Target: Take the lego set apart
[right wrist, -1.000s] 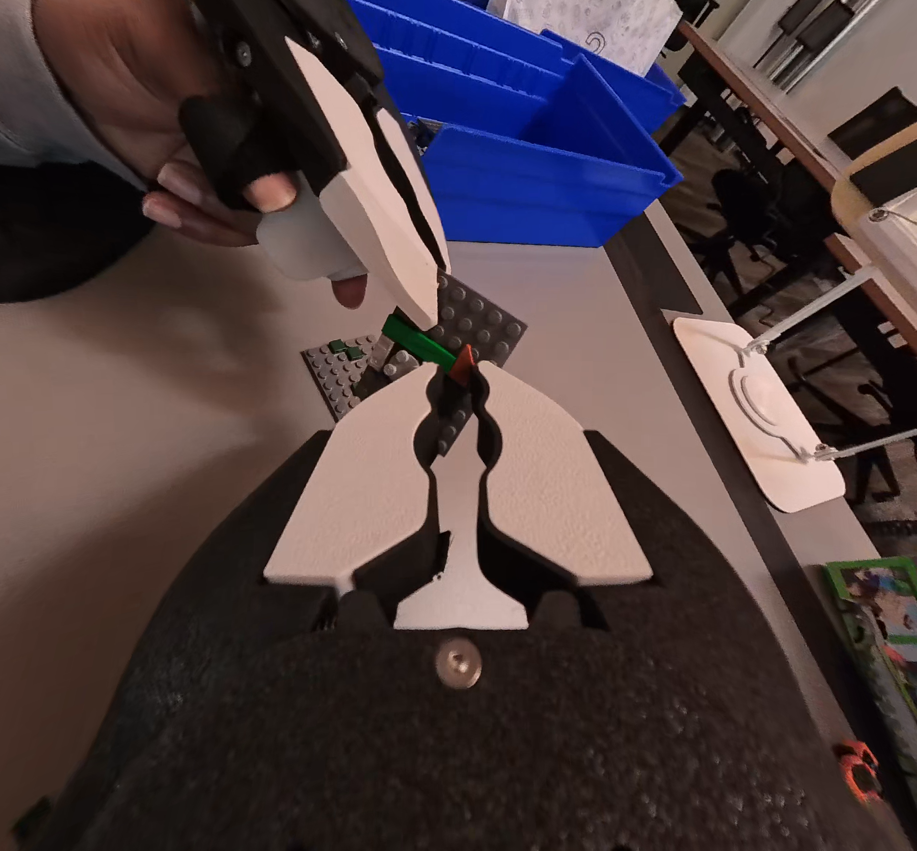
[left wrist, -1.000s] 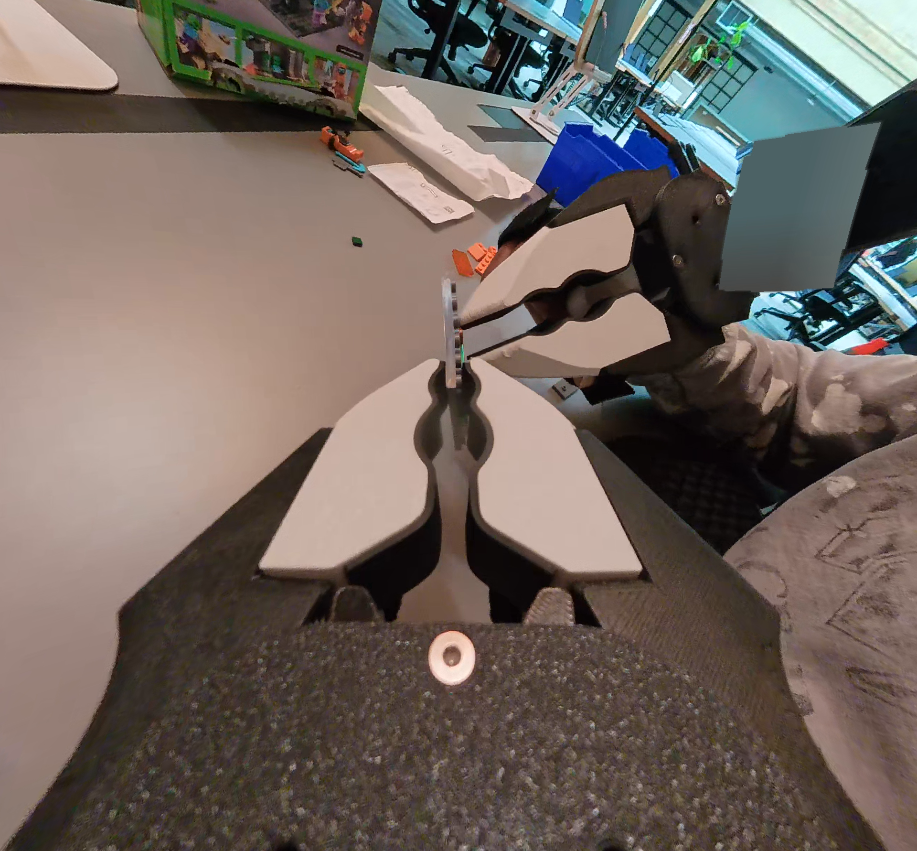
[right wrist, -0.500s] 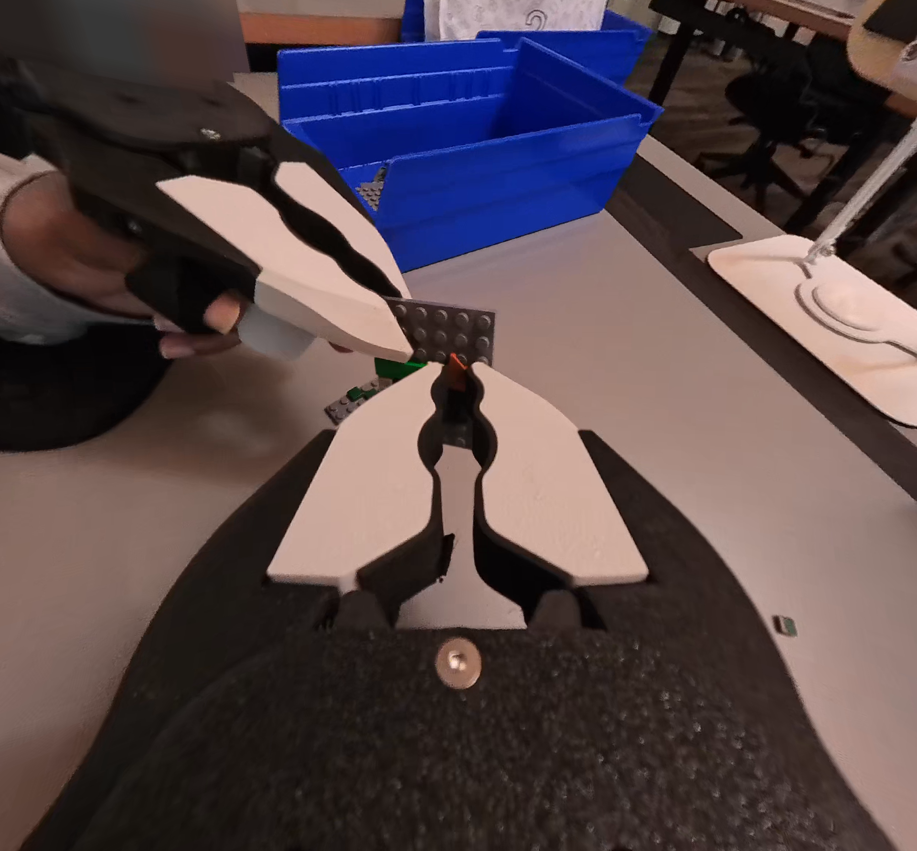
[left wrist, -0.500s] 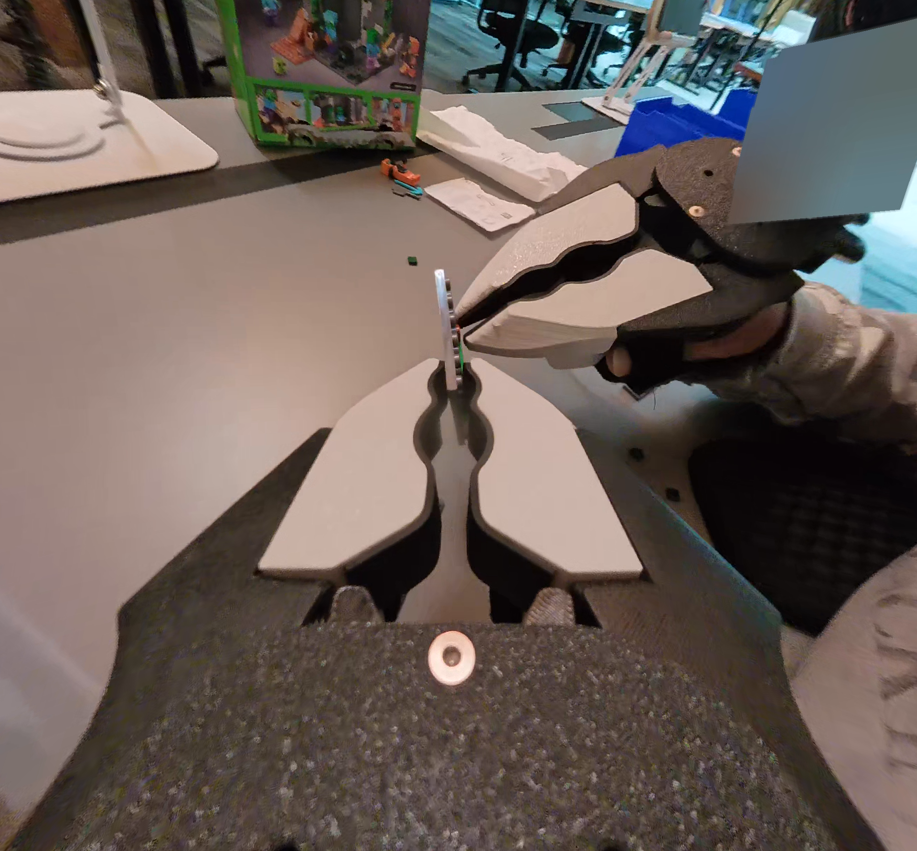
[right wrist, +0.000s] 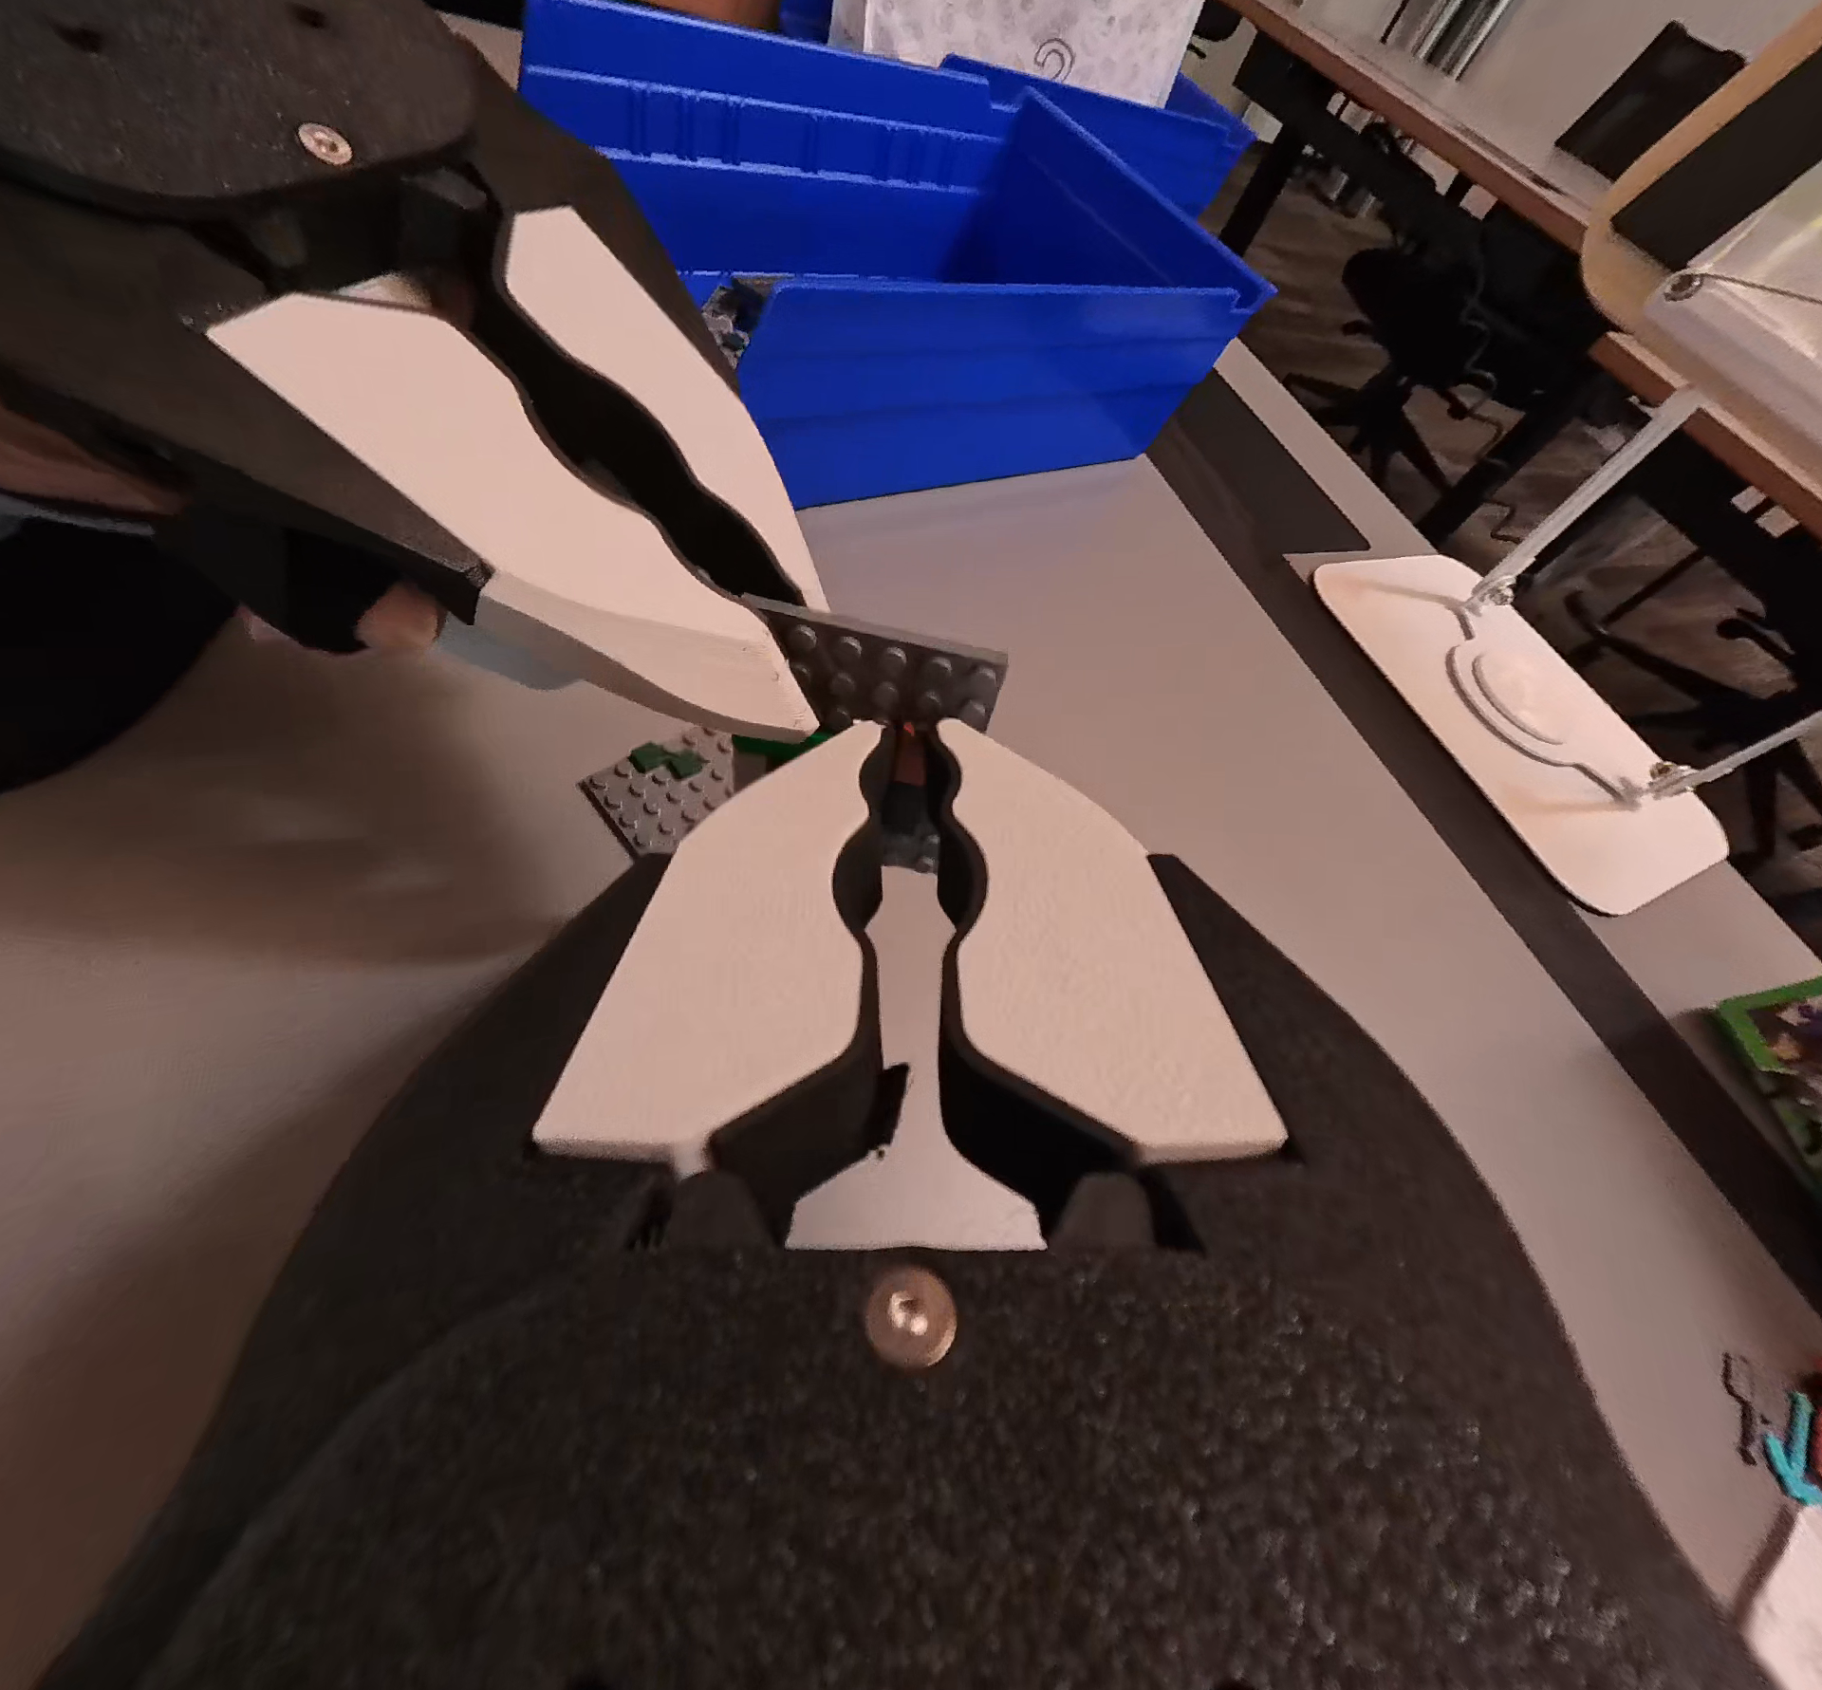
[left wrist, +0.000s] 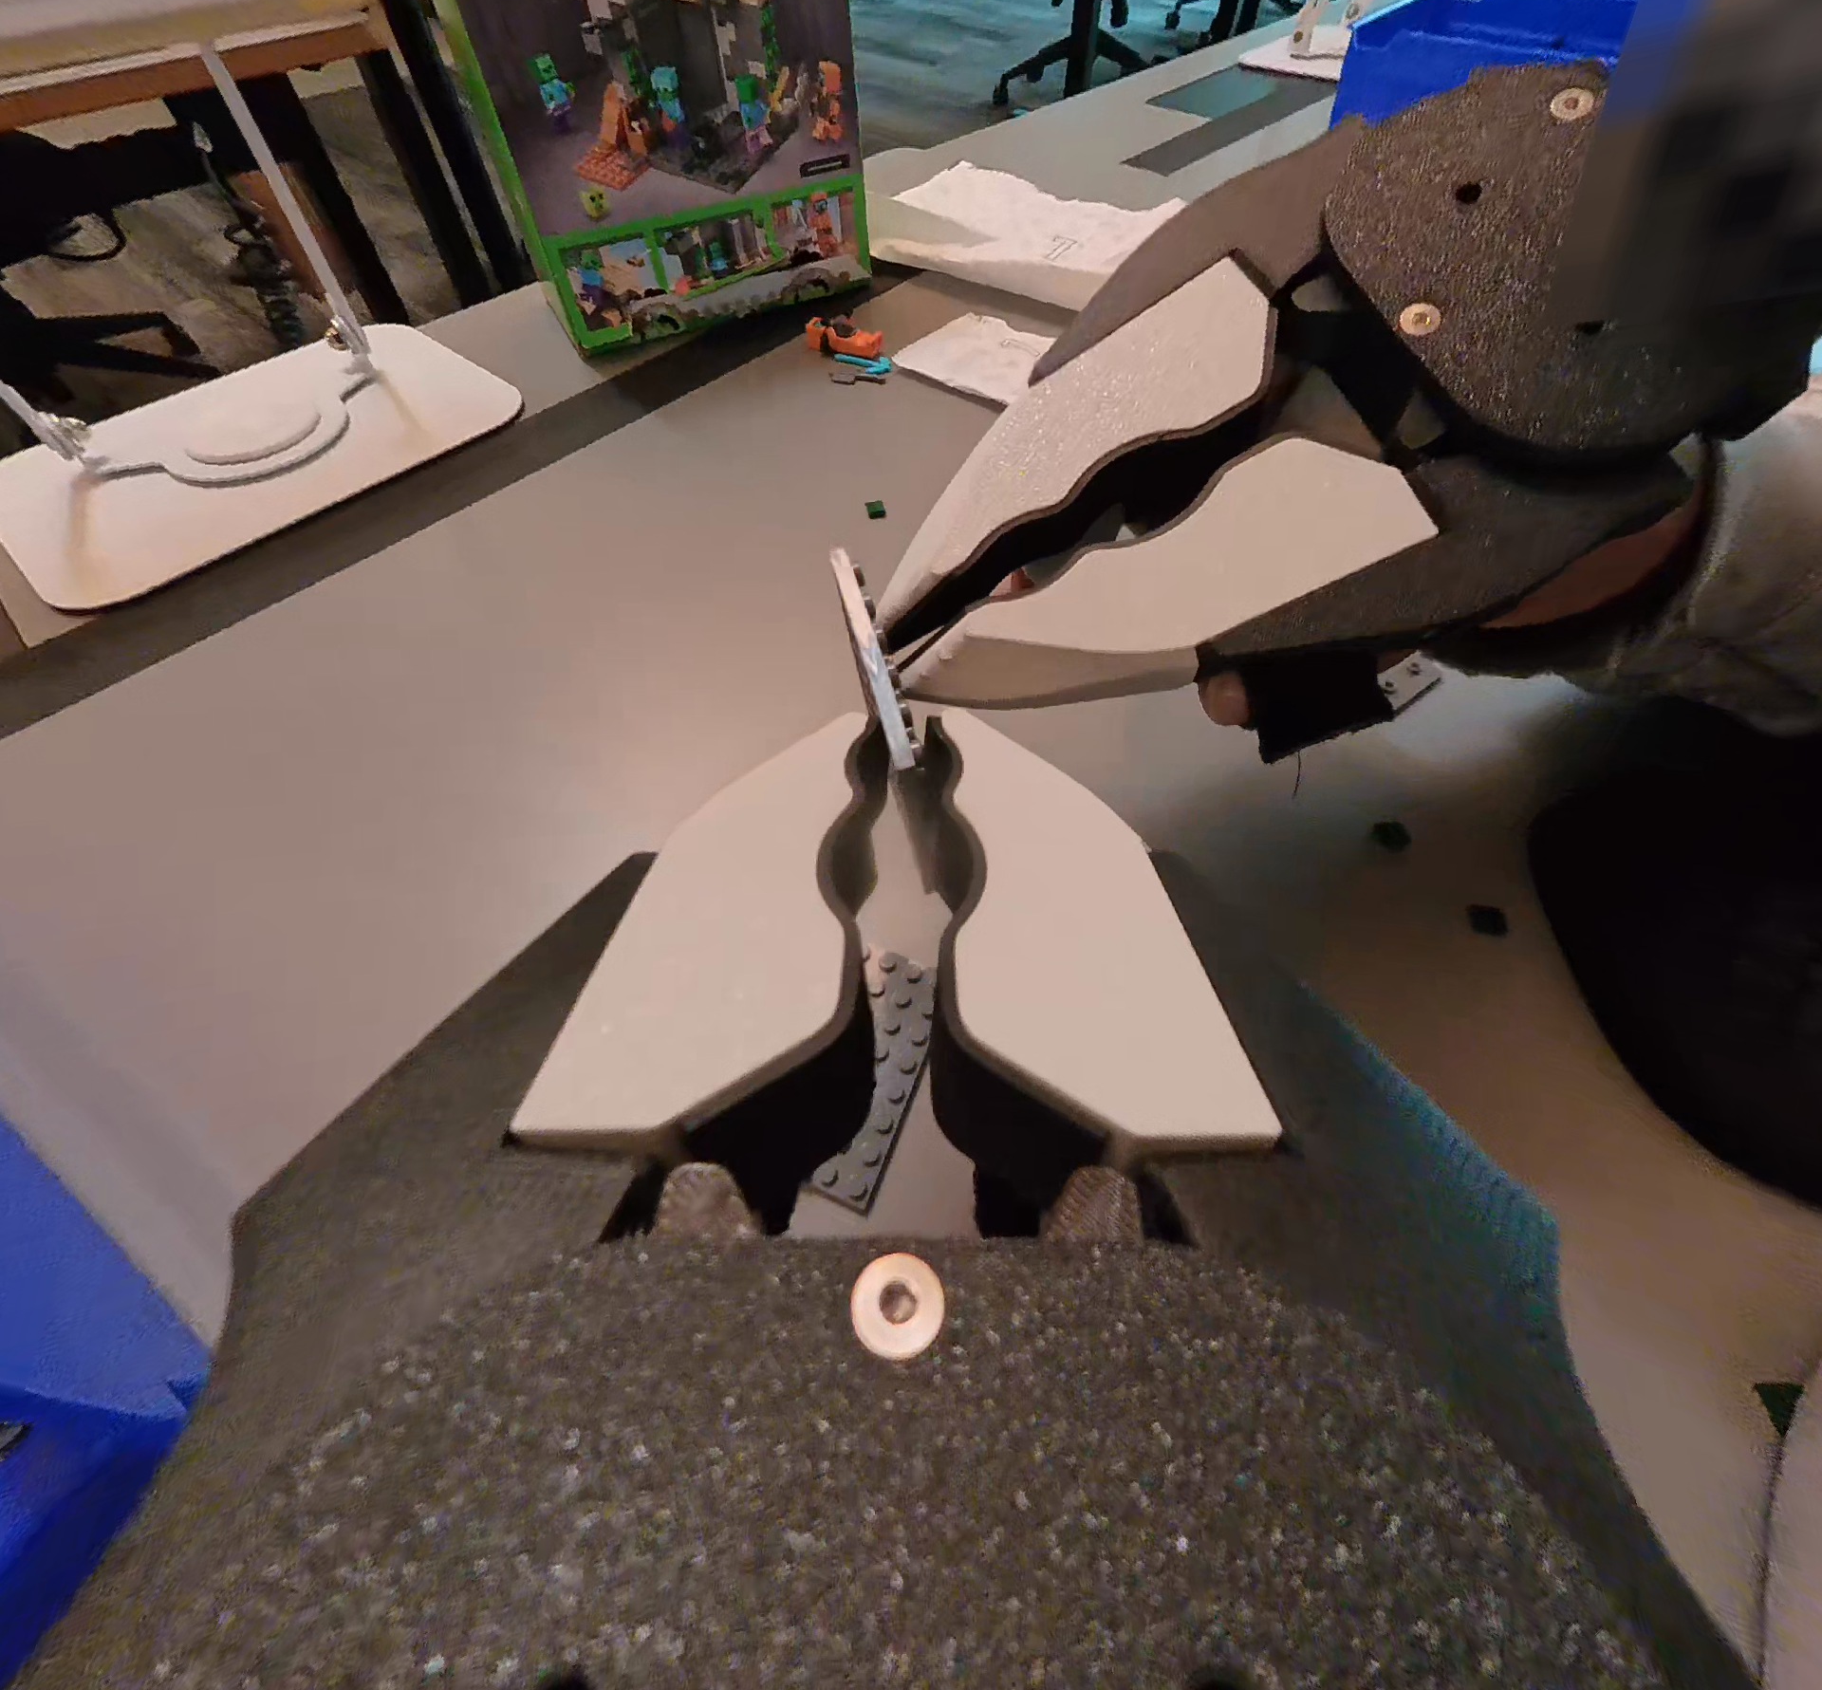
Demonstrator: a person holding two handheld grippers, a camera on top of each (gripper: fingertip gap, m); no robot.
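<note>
My left gripper (left wrist: 895, 738) is shut on the lower edge of a dark grey studded plate (left wrist: 868, 647), held upright and edge-on above the grey table (left wrist: 394, 755). In the right wrist view the plate (right wrist: 902, 678) shows its studs, and the left gripper (right wrist: 789, 672) reaches in from the upper left. My right gripper (right wrist: 907, 736) is shut on a small reddish-brown piece (right wrist: 907, 760) at the plate's face, with a bit of green (right wrist: 774, 743) beside it. The right gripper also shows in the left wrist view (left wrist: 902, 657). A light grey plate (right wrist: 670, 785) with green bits lies on the table below.
Blue bins (right wrist: 937, 282) stand behind the plates. The set's box (left wrist: 670, 115), paper bags (left wrist: 1025, 233), small orange pieces (left wrist: 843, 336) and a white lamp base (left wrist: 246, 450) are at the far side. Loose green studs (left wrist: 875, 511) lie about. A black mat (left wrist: 1676, 953) is at right. Only a small space, under 4 cm, lies between the two pairs of fingers.
Both grippers have swung round together, still shut on the dark grey plate and the piece on it. The plate now tilts slightly, and the green bar is mostly hidden.
</note>
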